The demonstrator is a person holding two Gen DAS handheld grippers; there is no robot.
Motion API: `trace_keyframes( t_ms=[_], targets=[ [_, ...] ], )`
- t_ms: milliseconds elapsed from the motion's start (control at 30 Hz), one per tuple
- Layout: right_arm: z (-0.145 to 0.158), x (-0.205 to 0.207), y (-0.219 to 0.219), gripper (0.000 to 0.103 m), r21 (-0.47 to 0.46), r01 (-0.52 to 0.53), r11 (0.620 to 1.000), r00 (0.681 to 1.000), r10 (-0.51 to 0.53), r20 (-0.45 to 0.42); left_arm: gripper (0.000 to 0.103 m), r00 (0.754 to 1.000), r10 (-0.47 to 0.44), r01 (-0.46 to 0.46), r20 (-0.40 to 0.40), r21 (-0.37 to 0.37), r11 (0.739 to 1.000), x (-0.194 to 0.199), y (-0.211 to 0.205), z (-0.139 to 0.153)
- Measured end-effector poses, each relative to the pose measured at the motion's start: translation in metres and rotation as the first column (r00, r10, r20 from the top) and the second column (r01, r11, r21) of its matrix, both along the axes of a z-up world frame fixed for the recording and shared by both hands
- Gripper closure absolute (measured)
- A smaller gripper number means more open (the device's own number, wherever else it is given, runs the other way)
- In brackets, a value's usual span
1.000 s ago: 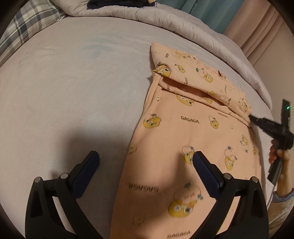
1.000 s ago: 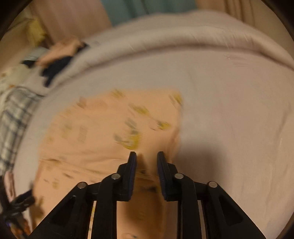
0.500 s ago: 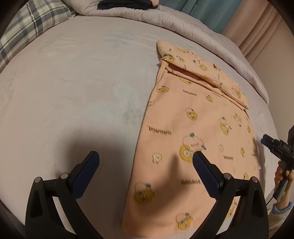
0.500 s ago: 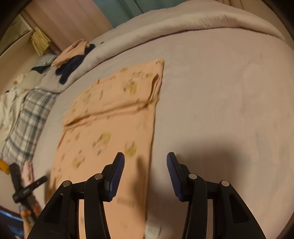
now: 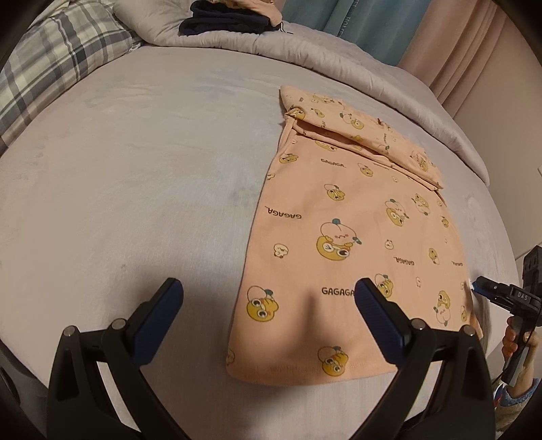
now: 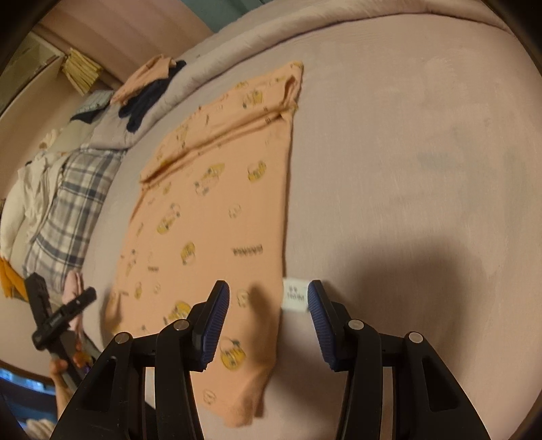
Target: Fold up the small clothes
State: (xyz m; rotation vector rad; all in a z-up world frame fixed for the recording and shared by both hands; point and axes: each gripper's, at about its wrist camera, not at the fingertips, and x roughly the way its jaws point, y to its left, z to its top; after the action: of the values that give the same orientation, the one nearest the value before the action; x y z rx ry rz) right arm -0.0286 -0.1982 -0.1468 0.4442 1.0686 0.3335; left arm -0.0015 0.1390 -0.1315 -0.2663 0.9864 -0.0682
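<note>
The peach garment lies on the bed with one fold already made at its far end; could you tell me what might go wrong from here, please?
1. The folded-over band at the far end of the peach garment lies loose; dragging the near hem could pull it open.
2. The white label sticks out past the side edge; the right gripper, jaws open, might pinch only that.
3. The left gripper straddles the garment's side edge and might catch the bed sheet too.

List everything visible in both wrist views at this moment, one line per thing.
Garment: one, peach with yellow cartoon prints, flat on bed, far end folded over.
Label: one, white, at garment's edge.
Bed sheet: one, grey-lilac.
Duvet: one, grey, bunched at far edge.
Plaid pillow: one, blue-white.
Dark clothes: pile on duvet.
Curtains: teal and pink.
Left gripper: black, blue pads, jaws open.
Right gripper: same, jaws open over the garment's edge.
</note>
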Motion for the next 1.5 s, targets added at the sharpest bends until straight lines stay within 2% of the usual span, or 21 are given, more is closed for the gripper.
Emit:
trace_keyframes(
  t_ms=[200,533,800,1033,1200,1333,1433,1500],
  targets=[
    [-0.003,-0.005,0.001,0.054,0.024,-0.010,1.000,1.000,0.011,-0.018,0.002,1.000,-0.001,0.001,-0.006,-0.005,1.000,-0.002,-0.006,-0.005],
    [-0.008,-0.011,0.004,0.054,0.051,-0.053,0.997,0.998,0.054,-0.038,0.002,1.000,-0.008,0.006,-0.030,-0.067,0.998,0.000,-0.006,-0.016],
    [-0.009,-0.012,0.001,0.054,0.071,-0.068,0.995,0.996,0.072,-0.057,0.002,0.996,-0.036,0.020,-0.079,-0.193,0.981,0.008,0.004,-0.032],
    [-0.011,-0.013,-0.006,0.054,0.090,-0.077,0.993,0.994,0.083,-0.068,0.003,0.996,-0.042,0.010,-0.084,-0.355,0.935,0.012,0.025,-0.030],
    [-0.015,-0.011,-0.003,0.054,0.121,-0.113,0.986,0.989,0.124,-0.085,0.003,0.992,-0.092,0.049,-0.092,-0.386,0.921,0.012,0.024,-0.029],
    [-0.020,-0.006,-0.001,0.054,0.189,-0.117,0.975,0.985,0.138,-0.103,0.003,0.983,-0.162,0.107,-0.091,-0.437,0.893,0.015,0.018,-0.032],
    [-0.022,-0.001,0.003,0.054,0.218,-0.130,0.967,0.982,0.156,-0.105,0.003,0.980,-0.178,0.117,-0.094,-0.454,0.883,0.018,0.017,-0.034],
    [-0.023,0.002,0.007,0.054,0.235,-0.139,0.962,0.980,0.168,-0.108,0.003,0.978,-0.186,0.119,-0.089,-0.491,0.863,0.021,0.018,-0.035]
  ],
)
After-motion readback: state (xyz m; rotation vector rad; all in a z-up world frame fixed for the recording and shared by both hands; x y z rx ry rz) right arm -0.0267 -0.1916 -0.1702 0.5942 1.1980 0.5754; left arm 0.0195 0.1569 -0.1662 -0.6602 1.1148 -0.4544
